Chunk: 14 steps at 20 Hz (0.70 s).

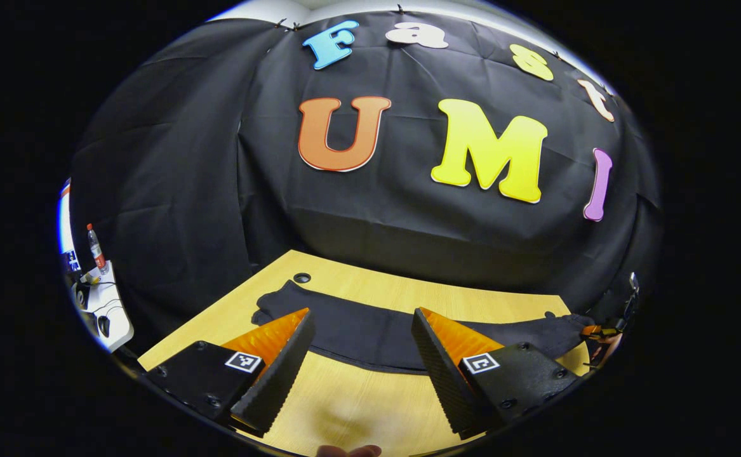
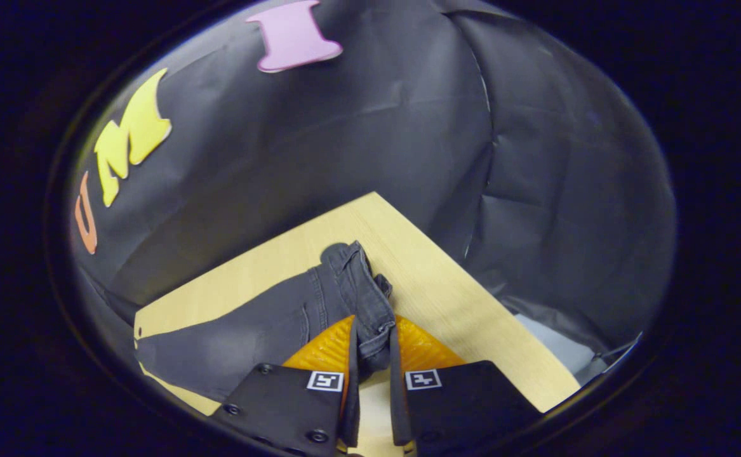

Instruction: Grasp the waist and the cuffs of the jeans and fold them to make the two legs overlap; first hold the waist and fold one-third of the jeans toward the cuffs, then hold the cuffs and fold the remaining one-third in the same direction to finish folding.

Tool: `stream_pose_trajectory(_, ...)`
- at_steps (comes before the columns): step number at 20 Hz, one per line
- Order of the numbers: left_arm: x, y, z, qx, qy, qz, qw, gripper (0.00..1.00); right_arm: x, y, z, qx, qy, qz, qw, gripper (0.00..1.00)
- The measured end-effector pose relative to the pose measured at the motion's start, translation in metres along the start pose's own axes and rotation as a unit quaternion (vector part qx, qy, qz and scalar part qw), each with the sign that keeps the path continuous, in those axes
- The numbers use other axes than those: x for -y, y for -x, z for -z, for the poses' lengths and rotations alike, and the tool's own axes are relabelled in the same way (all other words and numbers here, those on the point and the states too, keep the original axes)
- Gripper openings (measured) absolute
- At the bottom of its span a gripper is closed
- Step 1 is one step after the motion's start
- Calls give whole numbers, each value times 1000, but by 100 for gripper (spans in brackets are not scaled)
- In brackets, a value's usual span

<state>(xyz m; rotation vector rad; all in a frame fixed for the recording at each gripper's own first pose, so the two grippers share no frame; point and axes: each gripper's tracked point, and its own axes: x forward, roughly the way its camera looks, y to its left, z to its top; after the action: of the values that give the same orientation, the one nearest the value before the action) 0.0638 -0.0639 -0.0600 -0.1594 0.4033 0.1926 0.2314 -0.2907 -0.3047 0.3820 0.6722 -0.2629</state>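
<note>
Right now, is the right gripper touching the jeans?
Touching. In the right gripper view, the right gripper has both fingers pressed against the bunched waist of the jeans, pinching the fabric between them.

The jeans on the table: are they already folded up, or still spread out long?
Still spread out long. The jeans lie stretched along the table; the right gripper pinches the waist end.
</note>
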Motion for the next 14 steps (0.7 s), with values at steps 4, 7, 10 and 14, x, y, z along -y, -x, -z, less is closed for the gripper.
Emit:
stream_pose_trajectory(4, -31, 2, 5, 7, 10, -7, 1000, 99, -37, 48, -30, 44, 58, -14, 997, 17)
stream_pose_trajectory(7, -47, 3, 8, 6, 36, -8, 999, 99, -70, 86, -45, 81, 109, -36, 990, 21)
stream_pose_trajectory(10, -66, -1, 16, 1, 51, -10, 999, 99, -92, 124, -54, 101, 133, -72, 983, 21)
stream_pose_trajectory(14, -92, -2, 23, -4, 64, -14, 998, 99, -104, 178, -75, 126, 147, -101, 976, 20)
